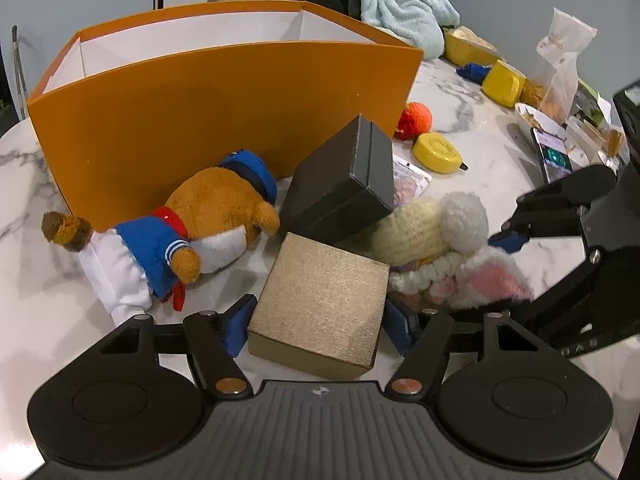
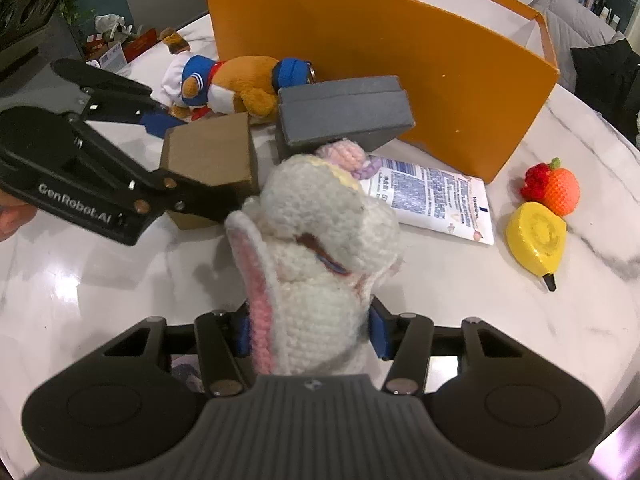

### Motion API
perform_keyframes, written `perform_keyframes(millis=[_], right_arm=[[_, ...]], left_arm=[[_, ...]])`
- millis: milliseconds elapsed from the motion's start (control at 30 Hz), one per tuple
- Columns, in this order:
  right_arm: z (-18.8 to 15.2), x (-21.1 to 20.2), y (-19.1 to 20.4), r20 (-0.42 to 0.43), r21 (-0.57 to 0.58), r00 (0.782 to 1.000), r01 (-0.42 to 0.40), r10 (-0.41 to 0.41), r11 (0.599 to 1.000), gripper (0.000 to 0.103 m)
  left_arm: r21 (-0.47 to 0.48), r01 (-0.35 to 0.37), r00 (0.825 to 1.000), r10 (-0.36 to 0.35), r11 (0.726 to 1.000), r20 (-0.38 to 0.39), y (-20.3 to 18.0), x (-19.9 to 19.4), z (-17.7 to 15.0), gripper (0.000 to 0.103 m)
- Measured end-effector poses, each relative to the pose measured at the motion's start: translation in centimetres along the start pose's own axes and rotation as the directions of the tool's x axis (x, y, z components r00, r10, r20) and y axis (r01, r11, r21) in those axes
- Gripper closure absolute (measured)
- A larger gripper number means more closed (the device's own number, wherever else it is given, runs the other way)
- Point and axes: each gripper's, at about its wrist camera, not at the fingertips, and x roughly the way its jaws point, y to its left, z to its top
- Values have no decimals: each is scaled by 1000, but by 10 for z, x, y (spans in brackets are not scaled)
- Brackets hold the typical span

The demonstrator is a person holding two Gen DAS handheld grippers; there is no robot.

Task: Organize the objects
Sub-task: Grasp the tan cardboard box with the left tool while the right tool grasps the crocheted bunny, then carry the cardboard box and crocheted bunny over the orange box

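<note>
A tan cardboard box (image 1: 320, 308) rests on the marble table (image 1: 40, 280), and my left gripper (image 1: 318, 320) is shut on it, a blue pad against each side. A black box (image 1: 340, 184) leans tilted on the tan box's far edge. My right gripper (image 2: 310, 332) is shut on a white crocheted bunny (image 2: 320, 248) with pink ears, which fills the view ahead of it. The bunny (image 1: 472, 264) lies just right of the tan box. Behind everything stands a big orange open box (image 1: 200, 112) with a white inside.
A brown plush bear (image 1: 208, 224) in blue clothes lies left of the boxes. A printed packet (image 2: 436, 200), a yellow tape measure (image 2: 536, 236) and a crocheted orange fruit (image 2: 560, 188) lie to the right. Yellow containers (image 1: 502, 82), a phone (image 1: 552, 156) and a towel (image 1: 408, 12) crowd the far right.
</note>
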Motion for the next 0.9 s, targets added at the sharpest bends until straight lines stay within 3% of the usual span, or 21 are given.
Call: perform_keyframes(millis=[467, 633, 900], right_arm=[[0, -29, 0, 15, 10, 1000, 18, -18, 1000, 50], [5, -54, 1, 61, 23, 998, -3, 1, 1000, 50], [27, -88, -4, 166, 53, 986, -34, 25, 998, 50]], left_arm=[[30, -3, 999, 1, 1000, 43, -19, -29, 0, 26], [29, 6, 996, -9, 1000, 84, -22, -50, 2, 26], [-5, -48, 986, 48, 999, 162, -21, -82, 25, 26]])
